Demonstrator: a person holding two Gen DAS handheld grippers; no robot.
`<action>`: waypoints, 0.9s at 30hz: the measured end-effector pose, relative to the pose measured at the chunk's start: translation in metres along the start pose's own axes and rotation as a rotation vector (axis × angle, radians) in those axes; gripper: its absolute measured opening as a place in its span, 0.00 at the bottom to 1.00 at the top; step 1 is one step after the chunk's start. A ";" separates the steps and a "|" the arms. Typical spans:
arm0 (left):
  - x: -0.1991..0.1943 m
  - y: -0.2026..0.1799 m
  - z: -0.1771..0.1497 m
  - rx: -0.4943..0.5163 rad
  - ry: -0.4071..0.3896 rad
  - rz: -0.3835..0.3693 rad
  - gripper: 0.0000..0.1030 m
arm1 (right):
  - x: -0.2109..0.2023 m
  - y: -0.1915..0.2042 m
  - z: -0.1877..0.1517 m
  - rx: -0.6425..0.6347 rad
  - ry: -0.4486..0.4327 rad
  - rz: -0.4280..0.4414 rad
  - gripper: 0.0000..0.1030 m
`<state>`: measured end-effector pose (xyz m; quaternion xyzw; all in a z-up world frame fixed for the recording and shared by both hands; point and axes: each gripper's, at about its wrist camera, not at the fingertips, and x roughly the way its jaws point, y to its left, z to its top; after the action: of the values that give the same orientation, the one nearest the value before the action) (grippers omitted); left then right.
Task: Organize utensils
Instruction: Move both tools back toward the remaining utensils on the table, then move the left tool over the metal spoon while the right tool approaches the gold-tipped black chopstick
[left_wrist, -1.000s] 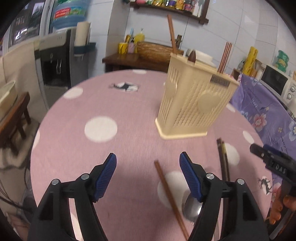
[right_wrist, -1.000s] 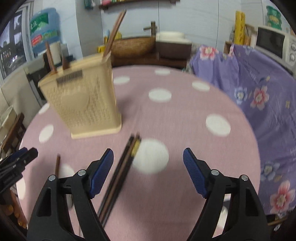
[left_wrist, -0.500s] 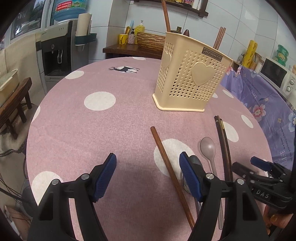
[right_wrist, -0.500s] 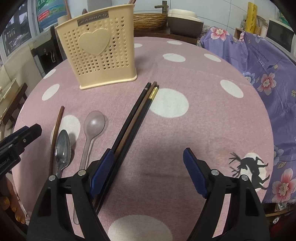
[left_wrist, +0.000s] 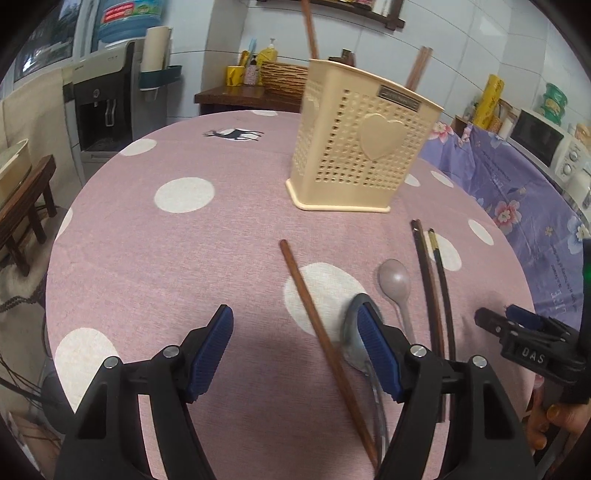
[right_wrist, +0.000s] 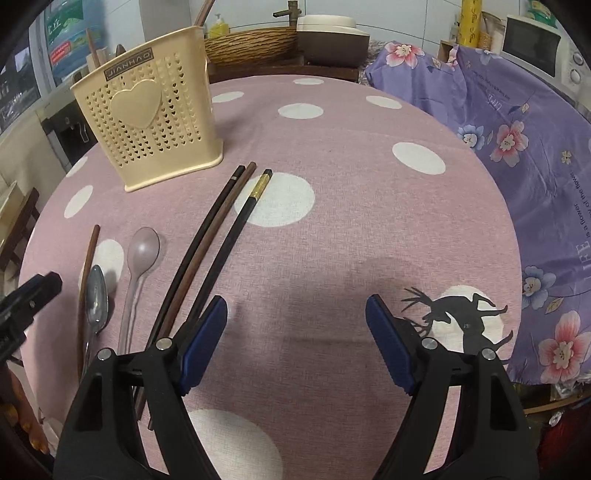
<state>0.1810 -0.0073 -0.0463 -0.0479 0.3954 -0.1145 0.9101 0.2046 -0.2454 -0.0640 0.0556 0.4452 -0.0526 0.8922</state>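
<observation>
A cream perforated utensil holder (left_wrist: 360, 147) stands on the pink dotted table and holds a few chopsticks; it also shows in the right wrist view (right_wrist: 151, 118). Loose on the table lie a brown chopstick (left_wrist: 321, 325), a metal spoon (left_wrist: 356, 343), a pale plastic spoon (left_wrist: 397, 284) and three dark chopsticks (left_wrist: 432, 291). In the right wrist view they are the brown chopstick (right_wrist: 85, 280), metal spoon (right_wrist: 96, 299), plastic spoon (right_wrist: 140, 254) and dark chopsticks (right_wrist: 218, 225). My left gripper (left_wrist: 295, 347) is open above the brown chopstick. My right gripper (right_wrist: 295, 339) is open and empty, right of the dark chopsticks.
A purple floral cloth (right_wrist: 517, 122) covers furniture to the right of the table. A water dispenser (left_wrist: 110, 99) and a wooden stool (left_wrist: 22, 206) stand to the left. A wooden sideboard with a basket (right_wrist: 255, 44) is behind the table.
Both grippers have drawn back and tilted down from the holder toward the near table edge, bringing the spoons and loose chopsticks into view. Both stay open.
</observation>
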 end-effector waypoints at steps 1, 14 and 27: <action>0.000 -0.005 -0.001 0.015 0.003 -0.007 0.65 | 0.000 0.001 0.000 0.001 -0.003 0.005 0.75; 0.020 -0.045 -0.009 0.128 0.057 -0.019 0.48 | 0.001 -0.003 -0.006 0.025 -0.006 0.039 0.75; 0.036 -0.061 -0.005 0.176 0.088 0.007 0.41 | 0.006 -0.008 -0.006 0.040 0.006 0.058 0.75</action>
<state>0.1910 -0.0754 -0.0647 0.0386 0.4238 -0.1473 0.8929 0.2022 -0.2531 -0.0733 0.0867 0.4448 -0.0355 0.8907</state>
